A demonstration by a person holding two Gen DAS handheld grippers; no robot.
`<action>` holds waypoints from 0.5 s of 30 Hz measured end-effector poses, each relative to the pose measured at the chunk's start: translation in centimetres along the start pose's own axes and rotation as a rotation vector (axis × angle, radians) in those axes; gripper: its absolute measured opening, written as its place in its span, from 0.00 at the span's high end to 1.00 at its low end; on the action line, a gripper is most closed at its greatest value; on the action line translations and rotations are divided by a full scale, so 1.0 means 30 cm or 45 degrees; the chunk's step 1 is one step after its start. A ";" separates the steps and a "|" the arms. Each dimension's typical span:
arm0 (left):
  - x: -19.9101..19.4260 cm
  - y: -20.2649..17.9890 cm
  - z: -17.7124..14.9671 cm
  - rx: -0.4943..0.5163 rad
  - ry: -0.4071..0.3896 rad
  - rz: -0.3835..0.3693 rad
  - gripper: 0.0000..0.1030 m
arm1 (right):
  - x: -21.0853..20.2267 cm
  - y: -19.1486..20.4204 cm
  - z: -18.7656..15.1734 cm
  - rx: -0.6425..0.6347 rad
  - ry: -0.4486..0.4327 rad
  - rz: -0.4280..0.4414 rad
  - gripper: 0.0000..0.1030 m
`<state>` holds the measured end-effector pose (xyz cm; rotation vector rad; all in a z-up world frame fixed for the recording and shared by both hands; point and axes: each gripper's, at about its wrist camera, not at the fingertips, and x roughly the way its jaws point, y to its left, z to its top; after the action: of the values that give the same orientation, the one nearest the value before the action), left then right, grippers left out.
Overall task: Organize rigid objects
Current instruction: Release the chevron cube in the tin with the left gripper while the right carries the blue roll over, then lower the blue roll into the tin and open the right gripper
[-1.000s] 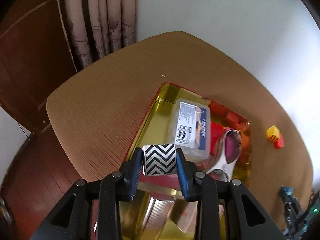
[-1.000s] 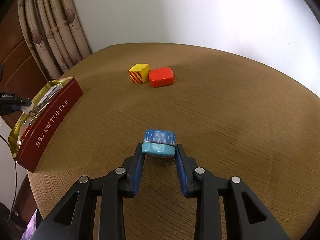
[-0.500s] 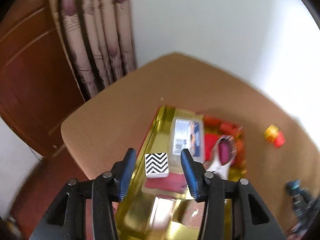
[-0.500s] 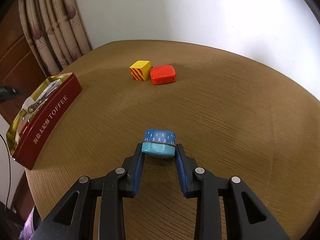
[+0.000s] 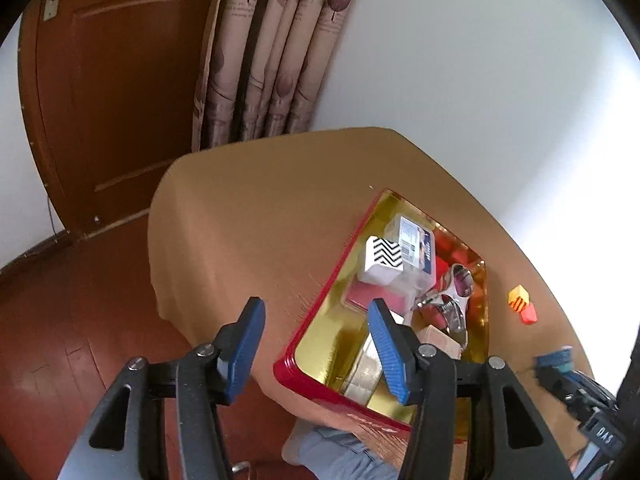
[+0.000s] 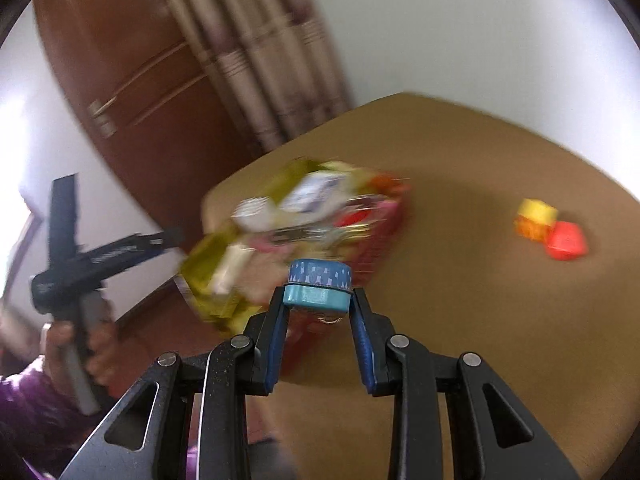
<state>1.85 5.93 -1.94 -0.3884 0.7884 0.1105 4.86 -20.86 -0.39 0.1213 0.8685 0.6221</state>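
A red tin with a gold inside (image 5: 340, 344) sits on the brown table and holds several objects. A white block with a black zigzag top (image 5: 382, 261) rests in it on a clear plastic box (image 5: 416, 246). My left gripper (image 5: 316, 350) is open and empty, raised above the tin's near left corner. My right gripper (image 6: 318, 330) is shut on a small blue round tin (image 6: 318, 285), held in the air near the blurred red tin (image 6: 384, 240). A yellow striped cube (image 6: 534, 218) and a red block (image 6: 566, 240) lie on the table to the right.
A wooden door (image 5: 112, 100) and curtains (image 5: 272, 60) stand behind the table. The table edge (image 5: 154, 240) drops to a red-brown floor at the left. The person's hand and the left gripper's body (image 6: 80, 272) show at the left of the right wrist view.
My left gripper opened, let go of the zigzag block in the tin, and pulled up and back. My right gripper lifted the blue round tin and swung left toward the red tin.
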 end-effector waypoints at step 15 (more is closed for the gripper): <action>0.018 -0.006 -0.025 0.028 0.064 -0.110 0.47 | 0.224 0.174 -0.016 -0.186 0.204 -0.094 0.70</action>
<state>1.79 5.46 -2.74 -0.4051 0.8206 0.0112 5.32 -12.92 -3.45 -0.0935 0.9745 0.6295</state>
